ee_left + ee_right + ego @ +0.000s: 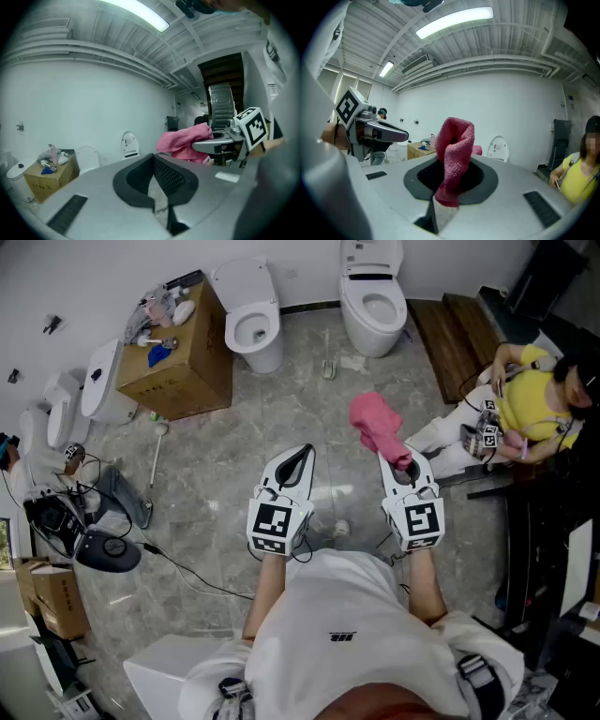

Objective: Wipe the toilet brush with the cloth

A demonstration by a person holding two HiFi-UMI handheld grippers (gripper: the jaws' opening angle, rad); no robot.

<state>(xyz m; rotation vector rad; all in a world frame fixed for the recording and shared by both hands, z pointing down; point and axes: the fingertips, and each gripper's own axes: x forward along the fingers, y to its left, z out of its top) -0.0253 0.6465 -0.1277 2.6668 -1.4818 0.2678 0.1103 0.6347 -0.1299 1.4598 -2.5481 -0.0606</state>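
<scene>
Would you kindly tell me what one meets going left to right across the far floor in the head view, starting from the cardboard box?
cardboard box, open toilet, second toilet, wooden boards, person in yellow

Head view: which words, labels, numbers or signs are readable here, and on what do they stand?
Nothing reads clearly.
Small dark logo on the person's white shirt: too small to read.
Dark print on the brown cardboard box: blurred, unreadable.
Left marker cube, right marker cube: black-and-white square patterns, no letters.
</scene>
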